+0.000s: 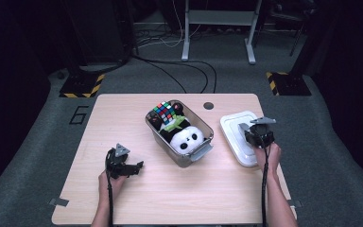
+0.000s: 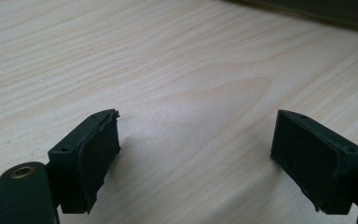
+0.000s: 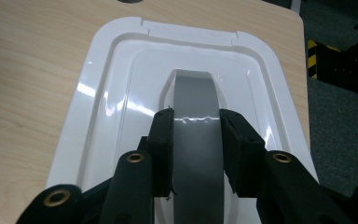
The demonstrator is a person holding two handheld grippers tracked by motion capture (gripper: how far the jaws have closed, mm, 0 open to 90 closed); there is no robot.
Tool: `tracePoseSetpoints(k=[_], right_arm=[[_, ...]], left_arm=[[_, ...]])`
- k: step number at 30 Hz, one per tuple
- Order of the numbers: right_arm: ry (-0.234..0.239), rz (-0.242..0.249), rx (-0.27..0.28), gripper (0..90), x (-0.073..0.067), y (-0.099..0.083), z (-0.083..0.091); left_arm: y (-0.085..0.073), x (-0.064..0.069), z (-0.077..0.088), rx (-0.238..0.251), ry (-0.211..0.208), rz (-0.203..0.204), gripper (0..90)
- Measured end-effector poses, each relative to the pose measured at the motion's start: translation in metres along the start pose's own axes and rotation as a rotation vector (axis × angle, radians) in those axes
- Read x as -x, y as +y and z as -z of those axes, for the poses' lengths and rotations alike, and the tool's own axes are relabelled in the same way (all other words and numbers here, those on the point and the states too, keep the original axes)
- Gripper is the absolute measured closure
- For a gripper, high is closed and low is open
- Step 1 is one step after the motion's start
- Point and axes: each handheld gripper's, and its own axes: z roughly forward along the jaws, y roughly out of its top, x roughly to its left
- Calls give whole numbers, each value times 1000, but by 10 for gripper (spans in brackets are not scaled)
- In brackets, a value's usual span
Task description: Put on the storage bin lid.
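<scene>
Item: white rectangular plastic lid (image 3: 121, 93) with a raised grey handle strip (image 3: 193, 107) along its middle. Location: flat on the pale wooden table (image 1: 137, 203), near the right edge, just beside the clear plastic storage box (image 1: 203, 124).

Box: at the table's centre, uncovered. Contents: a black-and-white panda plush toy (image 1: 187, 138) and a multicoloured puzzle cube (image 1: 165, 111) toward the far end; other small items beneath are too dim to identify.

Right gripper (image 3: 196, 123): over the lid, jaws closed in on the grey handle strip, one pad pressed to each side.

Left gripper (image 2: 196, 140): low over bare wood near the front left of the table, jaws standing wide, nothing between them.

Progress, as judged: box appears filled; lid gripped but not yet raised. Outstanding: lift the lid, carry it across, seat it squarely on the box rim.
</scene>
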Motion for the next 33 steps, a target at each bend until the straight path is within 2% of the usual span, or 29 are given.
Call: tracePoseSetpoints(k=[3,9,16,25,30,33], right_arm=[[2,29,7,662,-3,5,7],[19,53,33,662,-10,18,22],[24,57,64,662,-15,33,36],[22,99,78,662,-21,46,46],[31,78,99,663,-19,55,55],[27,91,103,662,-20,60,60]], left_arm=[[0,0,0,0,0,1,149],[0,0,0,0,0,0,149],[0,0,0,7,4,3,149],[0,0,0,2,1,0,149],[0,0,0,0,-1,1,149],[0,0,0,2,2,1,149]])
